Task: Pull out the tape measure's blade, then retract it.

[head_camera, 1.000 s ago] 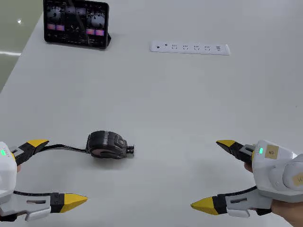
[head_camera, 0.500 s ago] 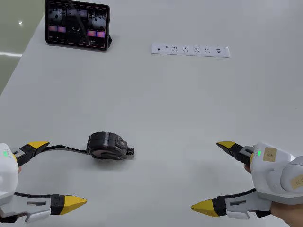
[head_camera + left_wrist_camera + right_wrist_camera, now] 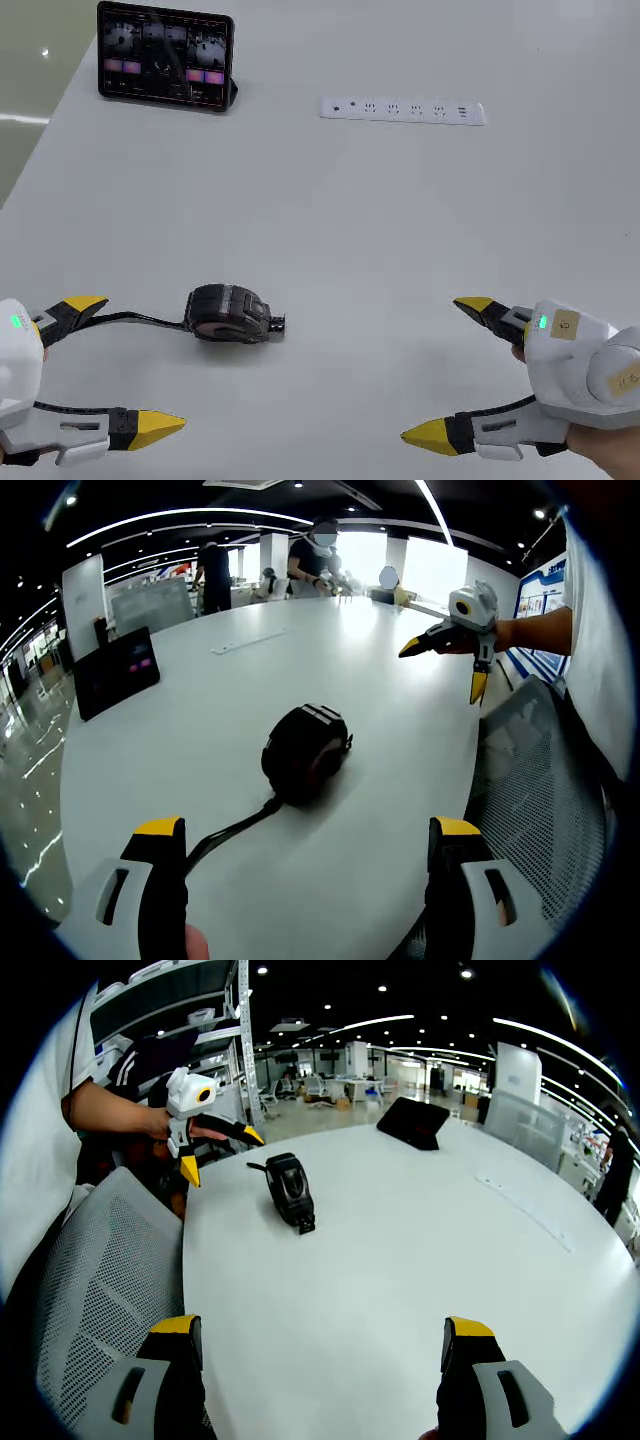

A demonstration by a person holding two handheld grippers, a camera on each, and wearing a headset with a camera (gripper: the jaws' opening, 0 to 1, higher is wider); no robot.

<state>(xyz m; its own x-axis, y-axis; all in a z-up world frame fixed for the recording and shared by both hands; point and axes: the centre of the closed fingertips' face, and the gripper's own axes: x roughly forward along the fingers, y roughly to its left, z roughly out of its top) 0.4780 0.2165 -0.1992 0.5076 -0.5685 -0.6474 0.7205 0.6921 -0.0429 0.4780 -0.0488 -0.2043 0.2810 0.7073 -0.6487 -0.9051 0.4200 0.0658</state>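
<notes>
On the white workbench (image 3: 350, 220), the tape measure (image 3: 228, 314) lies unmoved since a second ago, blade housed, close to the left gripper (image 3: 140, 360) and well apart from the right gripper (image 3: 431, 368), both wide open and empty, so the pull-out is judged not yet begun.

The left gripper (image 3: 128, 362) and right gripper (image 3: 440, 368) share one build: a rounded white plastic housing, two black jaws ending in pointed yellow tips, and a white slotted bracket fitted over the lower jaw, joined to the housing by a thin black curved arm. A small green light (image 3: 543, 322) glows on top of each housing. The right unit carries a square tan sticker (image 3: 570, 322) with a dark mark and a round tan sticker (image 3: 625, 378) on its side. The person wears a white short-sleeved top (image 3: 595, 680).
</notes>
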